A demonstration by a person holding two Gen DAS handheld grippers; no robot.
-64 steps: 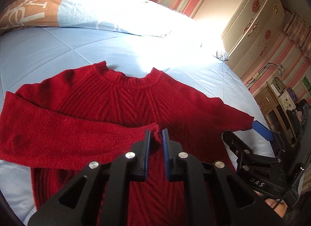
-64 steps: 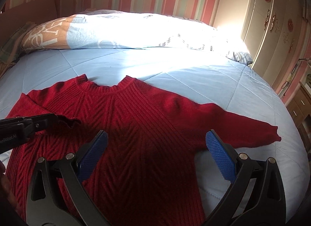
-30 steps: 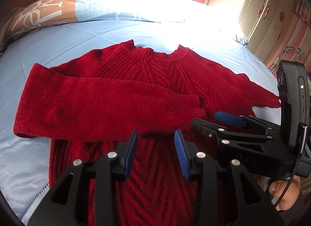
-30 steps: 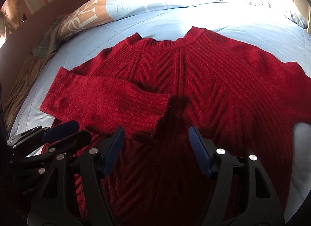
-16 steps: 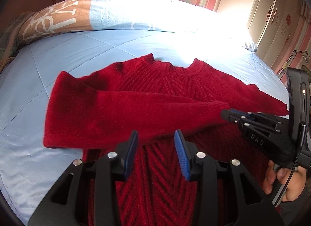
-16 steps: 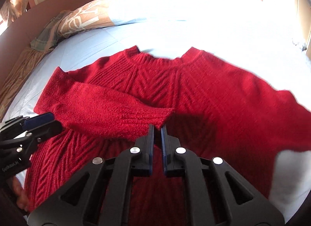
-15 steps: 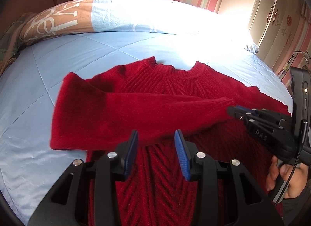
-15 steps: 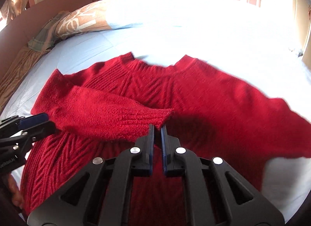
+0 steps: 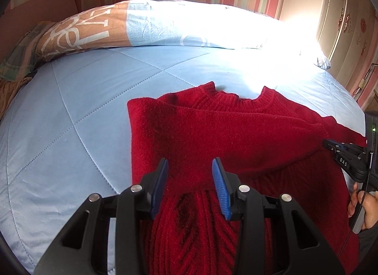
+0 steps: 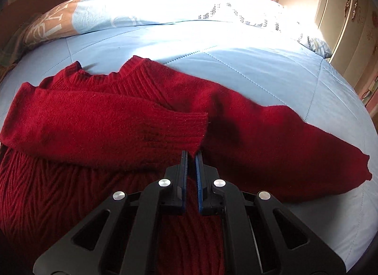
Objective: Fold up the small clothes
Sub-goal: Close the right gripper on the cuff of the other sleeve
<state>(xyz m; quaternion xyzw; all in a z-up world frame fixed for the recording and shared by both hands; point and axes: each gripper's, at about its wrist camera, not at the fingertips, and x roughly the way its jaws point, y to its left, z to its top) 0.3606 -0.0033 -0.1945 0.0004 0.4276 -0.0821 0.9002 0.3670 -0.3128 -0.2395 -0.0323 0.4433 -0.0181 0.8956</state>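
1. The right gripper (image 10: 191,156), jaws nearly closed, is now pinching the folded sleeve's cuff (image 10: 197,130), dragging it farther across the red sweater (image 9: 236,137).
2. The left gripper (image 9: 190,173) is hovering open, holding nothing.
3. Bare blue bedspread (image 9: 70,109) is lying leftward.

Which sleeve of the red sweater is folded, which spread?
One sleeve is folded across the chest, its cuff pinched by the right gripper; the other sleeve lies spread on the bed.

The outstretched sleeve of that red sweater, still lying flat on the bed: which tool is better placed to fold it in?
Probably the right tool: the flat sleeve lies just to its right. But it is shut on the folded sleeve's cuff and must release first. The left tool is open, over the opposite side.
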